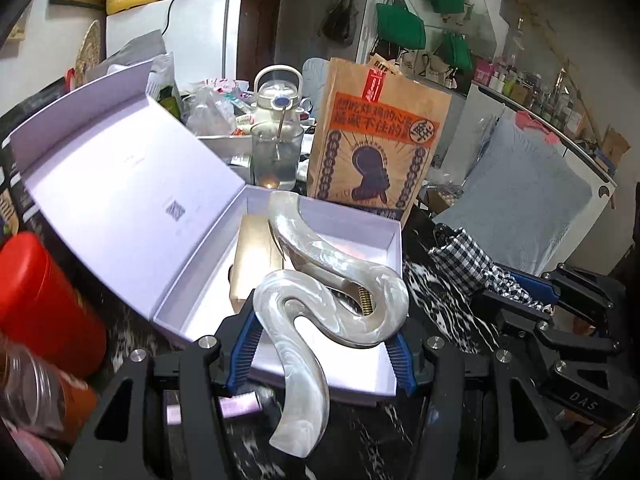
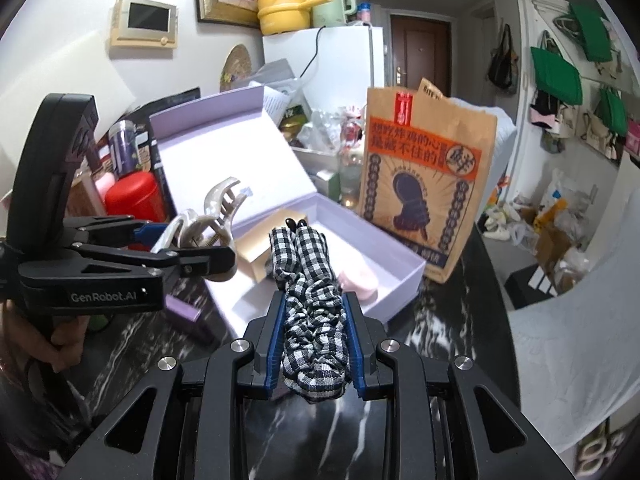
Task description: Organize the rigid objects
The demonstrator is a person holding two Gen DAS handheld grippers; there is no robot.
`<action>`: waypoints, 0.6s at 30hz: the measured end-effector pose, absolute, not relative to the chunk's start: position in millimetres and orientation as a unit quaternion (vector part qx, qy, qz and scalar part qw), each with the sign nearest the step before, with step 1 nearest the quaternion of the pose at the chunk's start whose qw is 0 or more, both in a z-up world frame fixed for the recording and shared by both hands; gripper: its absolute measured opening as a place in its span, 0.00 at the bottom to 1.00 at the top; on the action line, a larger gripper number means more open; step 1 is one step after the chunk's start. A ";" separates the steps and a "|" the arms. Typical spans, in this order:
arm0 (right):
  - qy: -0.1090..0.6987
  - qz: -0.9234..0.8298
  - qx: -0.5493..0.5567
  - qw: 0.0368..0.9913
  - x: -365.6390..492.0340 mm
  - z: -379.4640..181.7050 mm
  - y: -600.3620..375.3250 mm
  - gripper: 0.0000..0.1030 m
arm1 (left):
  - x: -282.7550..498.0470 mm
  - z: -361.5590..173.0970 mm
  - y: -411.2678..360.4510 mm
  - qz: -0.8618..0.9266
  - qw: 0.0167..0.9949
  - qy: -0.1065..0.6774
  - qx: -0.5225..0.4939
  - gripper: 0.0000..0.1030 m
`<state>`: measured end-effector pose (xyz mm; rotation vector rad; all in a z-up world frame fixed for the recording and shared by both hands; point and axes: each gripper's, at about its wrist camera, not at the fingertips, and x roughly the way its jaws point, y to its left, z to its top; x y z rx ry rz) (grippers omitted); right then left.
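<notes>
Pearly hair claw point(image 1: 332, 304), one of it, is pinched between the blue pads of the left hand-held gripper point(image 1: 326, 354), held in the air over the near edge of the open lilac box point(image 1: 384, 384); its wavy white body crosses the jaws and its brass spring shows on the right side. In the right wrist view the same claw point(image 2: 208, 216) shows its teeth pointing up from that gripper point(image 2: 192, 248), and a hand point(image 2: 44, 340) grips the tool's handle below. One black-and-white checked scrunchie point(image 2: 312, 320) is squeezed between the pads of the right hand-held gripper point(image 2: 314, 344), also above the near side of the box point(image 2: 400, 280). The box is single, with its hinged lid point(image 1: 120, 184) standing open to the left; inside lie one gold-coloured carton point(image 1: 256, 256) and one pink item point(image 2: 358, 280), whose kind I cannot tell. Behind the box stands one brown paper bag point(image 1: 380, 140) with an orange band and a dark printed figure, and beside it one glass point(image 1: 276, 156) with a stirrer. One red canister point(image 1: 44, 304) stands left of the box on the dark marbled desk point(image 1: 452, 320). One small purple block point(image 2: 184, 310) lies on the desk near the box.
</notes>
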<state>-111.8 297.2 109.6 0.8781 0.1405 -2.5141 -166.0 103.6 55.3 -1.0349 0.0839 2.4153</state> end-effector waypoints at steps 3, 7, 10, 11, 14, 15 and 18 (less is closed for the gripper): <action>0.052 -0.918 0.315 0.234 -121.0 113.5 297.4 0.26 | -176.4 58.5 107.8 0.890 0.257 0.032 -0.376 0.54; 0.051 -0.918 0.318 0.232 -135.8 115.1 295.7 0.26 | -190.0 62.0 112.3 0.893 0.254 0.034 -0.370 0.54; 0.051 -0.919 0.318 0.229 -147.6 115.6 295.2 0.26 | -202.6 62.0 115.8 0.896 0.247 0.034 -0.367 0.54; 0.049 -0.919 0.319 0.228 -152.7 115.8 295.2 0.26 | -207.5 61.8 116.9 0.897 0.245 0.033 -0.367 0.54; 0.043 -0.919 0.321 0.225 -165.6 115.7 295.1 0.26 | -218.8 63.5 119.0 0.899 0.243 0.029 -0.364 0.54; 0.040 -0.919 0.321 0.225 -169.2 116.3 294.9 0.26 | -222.5 63.8 119.6 0.900 0.242 0.028 -0.363 0.54; 0.032 -0.920 0.319 0.224 -181.3 118.4 294.3 0.26 | -235.0 64.4 121.2 0.903 0.233 0.032 -0.361 0.54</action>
